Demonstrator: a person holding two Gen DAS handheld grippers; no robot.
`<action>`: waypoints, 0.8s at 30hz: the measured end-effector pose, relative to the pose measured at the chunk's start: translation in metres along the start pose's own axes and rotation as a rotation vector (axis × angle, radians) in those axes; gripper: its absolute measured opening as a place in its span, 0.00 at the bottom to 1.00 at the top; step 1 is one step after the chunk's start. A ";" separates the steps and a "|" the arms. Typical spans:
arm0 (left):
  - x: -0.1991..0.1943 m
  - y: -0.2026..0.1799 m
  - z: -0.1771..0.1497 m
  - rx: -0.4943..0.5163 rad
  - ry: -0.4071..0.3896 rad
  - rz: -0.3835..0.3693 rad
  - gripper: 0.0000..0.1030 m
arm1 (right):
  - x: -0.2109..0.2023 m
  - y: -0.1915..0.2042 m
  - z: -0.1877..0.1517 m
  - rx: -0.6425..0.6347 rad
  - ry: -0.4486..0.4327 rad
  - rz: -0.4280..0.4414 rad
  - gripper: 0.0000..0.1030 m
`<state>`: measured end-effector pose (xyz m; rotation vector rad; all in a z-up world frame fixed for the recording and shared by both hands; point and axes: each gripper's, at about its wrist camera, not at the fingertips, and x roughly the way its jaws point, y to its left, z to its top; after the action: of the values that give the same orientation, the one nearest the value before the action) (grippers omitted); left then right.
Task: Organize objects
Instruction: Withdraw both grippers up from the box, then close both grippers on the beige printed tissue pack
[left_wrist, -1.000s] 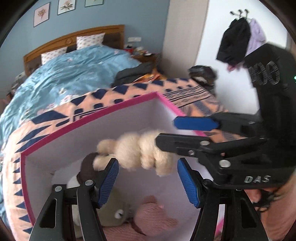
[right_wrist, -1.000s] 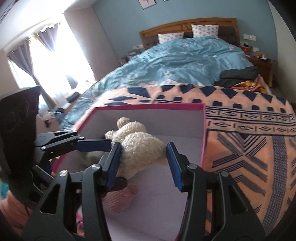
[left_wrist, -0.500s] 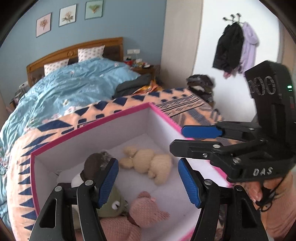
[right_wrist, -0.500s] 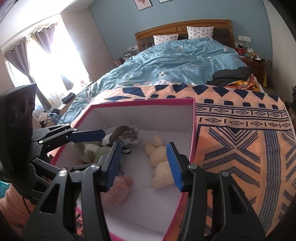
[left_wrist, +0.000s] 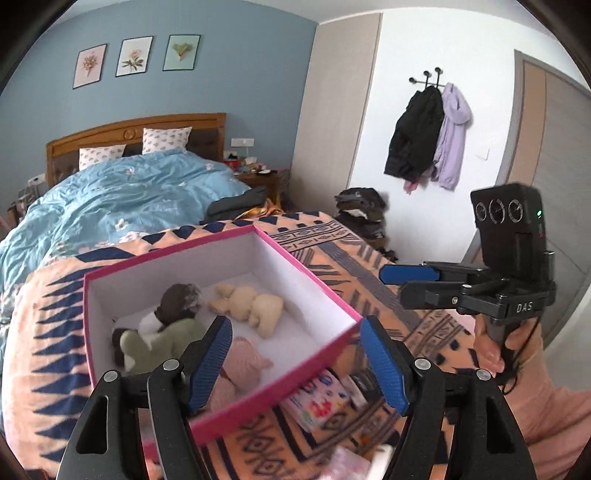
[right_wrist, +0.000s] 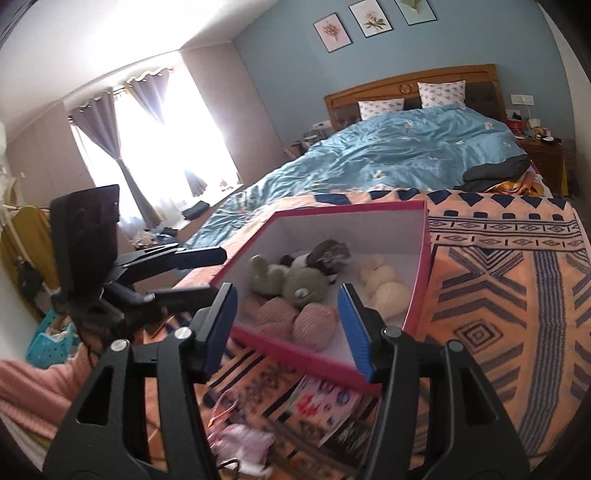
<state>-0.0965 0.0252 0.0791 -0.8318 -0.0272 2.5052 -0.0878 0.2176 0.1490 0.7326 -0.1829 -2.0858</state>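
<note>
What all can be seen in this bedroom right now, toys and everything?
box: one, pink outside, white inside, on the patterned blanket
cream plush: one, inside the box, far right corner
green plush: one, inside the box, left side
brown plush: one, behind the green one
pink plush: one, near end of the box
picture book: one, colourful, on the blanket in front of the box
patterned blanket: one, orange and navy, across the bed's foot
duvet: one, blue
jackets: two, black and lilac, on wall hooks
left gripper: open, empty
right gripper: open, empty
</note>
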 end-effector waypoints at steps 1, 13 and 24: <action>-0.003 -0.002 -0.004 0.004 0.004 -0.008 0.73 | -0.004 0.002 -0.004 -0.002 0.002 0.003 0.59; 0.006 -0.041 -0.087 -0.013 0.143 -0.140 0.73 | -0.009 0.003 -0.085 0.043 0.143 -0.024 0.59; 0.019 -0.061 -0.148 -0.087 0.274 -0.170 0.70 | 0.013 0.009 -0.146 0.054 0.319 0.023 0.59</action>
<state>0.0017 0.0679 -0.0417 -1.1520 -0.1101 2.2265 -0.0050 0.2223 0.0279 1.0784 -0.0699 -1.9175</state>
